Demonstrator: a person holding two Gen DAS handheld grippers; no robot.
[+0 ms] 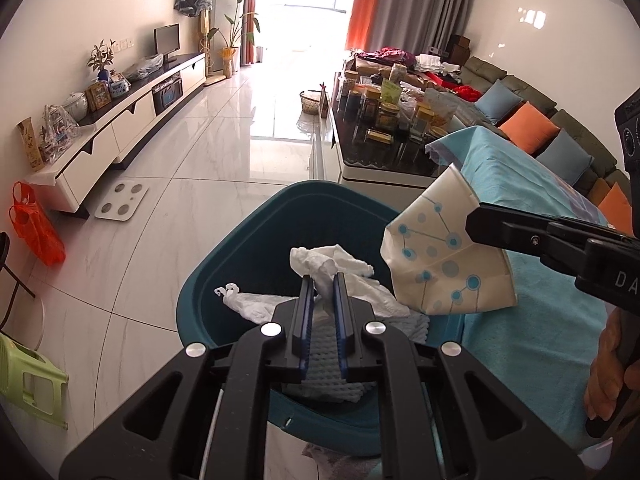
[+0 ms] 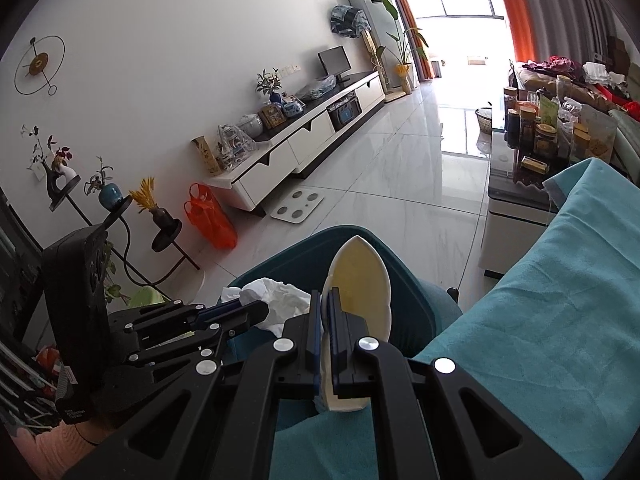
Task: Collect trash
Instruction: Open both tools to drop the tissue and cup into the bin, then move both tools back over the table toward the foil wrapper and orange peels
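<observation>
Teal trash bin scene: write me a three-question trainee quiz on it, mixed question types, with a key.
1. True or false: the left gripper is shut on a crumpled white tissue.
2. Multiple choice: what does the right gripper hold? A) a glass jar B) a flattened paper cup C) an orange bag
3. Short answer: what cloth lies beside the teal trash bin, on the right in both views?

Key:
1. True; its fingers pinch the tissue over the bin.
2. B; the flattened paper cup has a blue dot-and-line print.
3. A light blue towel.
</observation>
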